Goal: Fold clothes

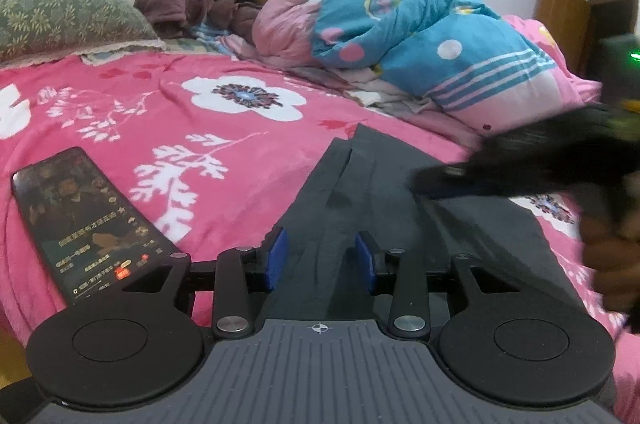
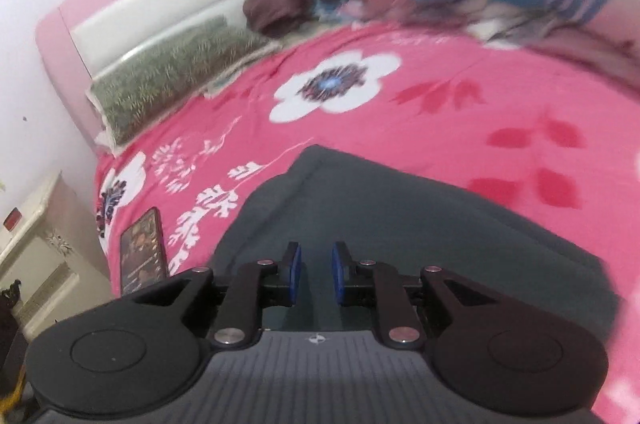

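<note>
Your dark garment [image 1: 380, 207] lies flat at the bed's [image 1: 160, 127] near edge, ready for folding. Your left gripper [image 1: 321, 262] and right gripper [image 2: 316, 274] hover part-open above it, gripping nothing.

open fingers [image 1: 276, 260] over grey garment [image 1: 384, 207]

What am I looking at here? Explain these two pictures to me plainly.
No robot here: a person holds a two-fingered hand tool in each hand, each carrying a camera that looks along its fingers. One picture comes from the left gripper, the other from the right gripper; the right one also shows blurred in the left picture. Both hang over a dark grey garment laid on a pink flowered bedspread. A phone with its screen lit lies beside the garment. A person sleeps under a blue and pink quilt farther back. Both pairs of fingers stand apart, holding nothing.
</note>
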Available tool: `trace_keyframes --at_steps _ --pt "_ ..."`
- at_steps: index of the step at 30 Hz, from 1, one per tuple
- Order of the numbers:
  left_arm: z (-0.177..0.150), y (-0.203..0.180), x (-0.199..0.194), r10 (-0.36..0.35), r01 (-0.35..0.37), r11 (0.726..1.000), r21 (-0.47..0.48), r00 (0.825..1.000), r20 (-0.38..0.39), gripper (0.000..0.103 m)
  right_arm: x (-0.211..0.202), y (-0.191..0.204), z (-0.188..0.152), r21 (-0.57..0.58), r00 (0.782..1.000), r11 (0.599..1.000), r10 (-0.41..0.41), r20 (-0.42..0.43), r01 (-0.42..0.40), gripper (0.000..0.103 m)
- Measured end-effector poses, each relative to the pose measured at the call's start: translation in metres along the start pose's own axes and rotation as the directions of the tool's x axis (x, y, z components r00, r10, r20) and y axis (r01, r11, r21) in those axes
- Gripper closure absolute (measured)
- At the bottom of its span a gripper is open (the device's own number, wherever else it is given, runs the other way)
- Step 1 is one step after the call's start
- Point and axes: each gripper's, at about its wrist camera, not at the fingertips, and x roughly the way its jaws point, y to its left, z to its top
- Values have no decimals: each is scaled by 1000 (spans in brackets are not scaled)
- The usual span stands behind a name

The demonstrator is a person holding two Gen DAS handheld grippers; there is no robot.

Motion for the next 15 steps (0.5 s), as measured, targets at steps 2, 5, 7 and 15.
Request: trace_keyframes --at_steps 2,5,7,15 --pt "0 2 0 0 0 1000 -6 1000 -5 65 15 0 11 30 998 998 -51 23 50 85" --pt "0 3 -1 -6 6 1000 -13 1000 -7 65 5 -10 20 106 989 990 -108 96 98 85" --pt "1 5 -2 -12 12 1000 -25 1000 -5 65 -20 -16 16 145 986 986 -98 134 78 83" --pt "2 1 -25 6 -8 1000 14 988 153 60 -134 -3 -46 143 955 969 -226 190 201 76"
